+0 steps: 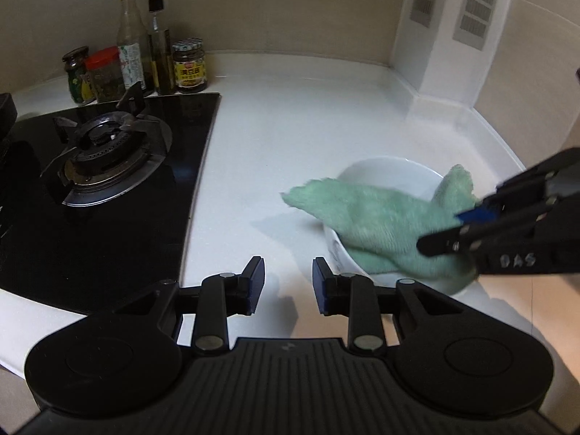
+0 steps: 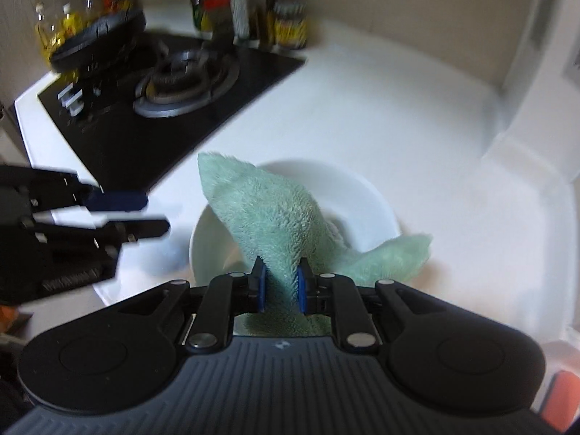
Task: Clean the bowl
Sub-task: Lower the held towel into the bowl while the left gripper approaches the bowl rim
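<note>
A white bowl [image 1: 395, 170] stands on the white counter near the right wall. A green fuzzy cloth [image 1: 377, 224] hangs across it, one corner sticking out past the left rim. My right gripper [image 1: 449, 230] comes in from the right, shut on the cloth over the bowl's near side. In the right wrist view the cloth [image 2: 268, 210] is pinched between the blue pads of the right gripper [image 2: 281, 272] and drapes down into the bowl [image 2: 366, 199]. My left gripper [image 1: 289, 272] is open and holds nothing, just left of the bowl; in the right wrist view this left gripper [image 2: 156, 214] sits beside the rim.
A black glass gas hob [image 1: 108, 188] with a burner [image 1: 105, 145] fills the left side. Sauce bottles and jars [image 1: 145, 61] line the back wall. A dark round pan [image 2: 98, 32] sits on the far burner. A boxed wall column [image 1: 453, 36] closes the right corner.
</note>
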Demonstrator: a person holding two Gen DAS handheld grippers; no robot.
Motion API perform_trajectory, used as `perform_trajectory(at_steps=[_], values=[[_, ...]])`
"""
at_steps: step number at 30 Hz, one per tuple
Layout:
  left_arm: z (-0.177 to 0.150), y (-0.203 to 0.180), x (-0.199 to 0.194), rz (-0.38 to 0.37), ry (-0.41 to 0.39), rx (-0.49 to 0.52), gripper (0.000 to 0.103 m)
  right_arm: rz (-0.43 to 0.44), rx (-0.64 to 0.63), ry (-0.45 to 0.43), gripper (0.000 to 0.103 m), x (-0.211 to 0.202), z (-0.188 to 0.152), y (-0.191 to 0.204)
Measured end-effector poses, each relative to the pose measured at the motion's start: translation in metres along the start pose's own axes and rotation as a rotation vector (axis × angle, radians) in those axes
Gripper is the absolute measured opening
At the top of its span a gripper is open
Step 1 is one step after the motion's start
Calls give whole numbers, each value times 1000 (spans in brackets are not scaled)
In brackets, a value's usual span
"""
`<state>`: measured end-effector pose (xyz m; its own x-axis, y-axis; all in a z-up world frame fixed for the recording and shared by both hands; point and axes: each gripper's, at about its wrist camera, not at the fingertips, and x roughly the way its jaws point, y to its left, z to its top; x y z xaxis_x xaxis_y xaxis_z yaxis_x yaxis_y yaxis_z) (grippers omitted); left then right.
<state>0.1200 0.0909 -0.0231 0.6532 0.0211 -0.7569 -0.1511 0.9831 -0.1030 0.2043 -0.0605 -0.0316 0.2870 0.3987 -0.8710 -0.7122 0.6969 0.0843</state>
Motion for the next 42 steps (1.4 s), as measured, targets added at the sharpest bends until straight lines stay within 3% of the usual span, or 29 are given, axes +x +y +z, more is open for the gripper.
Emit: perform_trajectory(at_steps=[6,10,20,24,26,30,39,42], values=[[9,2,4,-25,5,-22,34,5,-8,92,15,33,8,-15],[13,-2,10,-40,28,-33,34,43,-8,106,16,47,6,-20],[16,-11,25,-55,76,15,31,132,-44,149,17,42,-2,-23],[18,-9,18,-71,58,5,32,99,-40,135,21,38,1,-20],[19,-7,11,-86,49,-6,32,91,-51,113,30,32,3,-17],[19,-8,13,-151,76,-16,32,86,-73,68,30,24,11,-15],[26,-12,35,-164,159,-44,33,99,-50,58,30,47,14,-25],[31,-17,43,-157,186,-25,22,83,-57,31,30,49,15,-21]])
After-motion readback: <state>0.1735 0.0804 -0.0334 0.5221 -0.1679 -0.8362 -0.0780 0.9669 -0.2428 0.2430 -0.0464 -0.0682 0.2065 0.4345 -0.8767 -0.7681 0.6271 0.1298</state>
